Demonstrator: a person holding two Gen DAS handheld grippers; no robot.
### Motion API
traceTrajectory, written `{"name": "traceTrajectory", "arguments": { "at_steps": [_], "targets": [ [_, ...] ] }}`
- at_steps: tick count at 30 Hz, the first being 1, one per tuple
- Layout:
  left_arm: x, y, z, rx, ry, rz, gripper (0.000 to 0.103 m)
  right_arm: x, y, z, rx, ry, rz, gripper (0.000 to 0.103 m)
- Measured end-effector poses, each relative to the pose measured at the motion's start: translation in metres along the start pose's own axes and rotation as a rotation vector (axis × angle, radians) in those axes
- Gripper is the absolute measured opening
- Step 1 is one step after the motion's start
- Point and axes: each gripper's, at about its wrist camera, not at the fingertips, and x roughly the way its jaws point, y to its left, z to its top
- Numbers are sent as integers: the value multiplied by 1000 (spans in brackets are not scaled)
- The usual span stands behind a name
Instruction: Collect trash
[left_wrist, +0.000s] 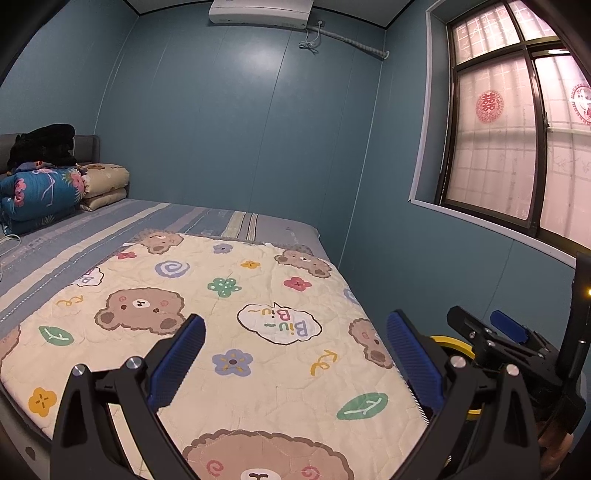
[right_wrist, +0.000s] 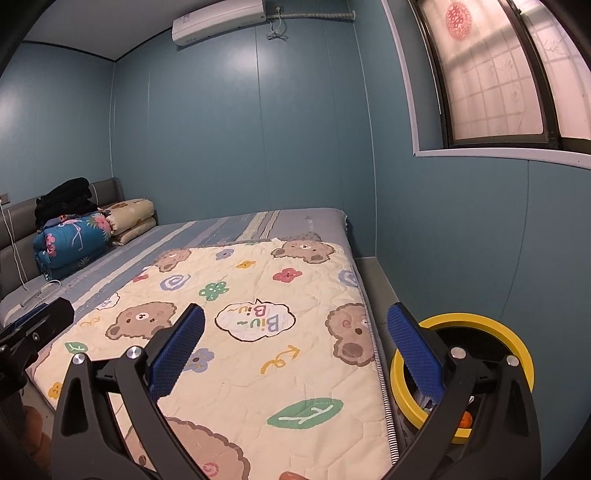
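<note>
Bedroom quilt (left_wrist: 240, 332) ahead of my left gripper (left_wrist: 295, 362) shows no litter; both grippers released, empty; yellow-rimmed bin (right_wrist: 517, 350) just right of my right gripper (right_wrist: 295, 354) holds scraps; I judge collecting nearly done.

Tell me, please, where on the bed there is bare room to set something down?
The bear quilt is bare across its middle, and so is the striped sheet between it and the wall. The headboard corner is crowded with folded bedding. The yellow bin fills the gap beside the bed.
</note>
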Motion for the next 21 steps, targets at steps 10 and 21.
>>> {"name": "traceTrajectory", "arguments": {
  "at_steps": [10, 21],
  "targets": [
    [4, 1, -2, 0, 8, -2, 95, 5, 0, -2, -5, 11, 0, 95],
    [6, -1, -2, 2, 13, -3, 95, 7, 0, -3, 1, 18, 4, 95]
  ]
}}
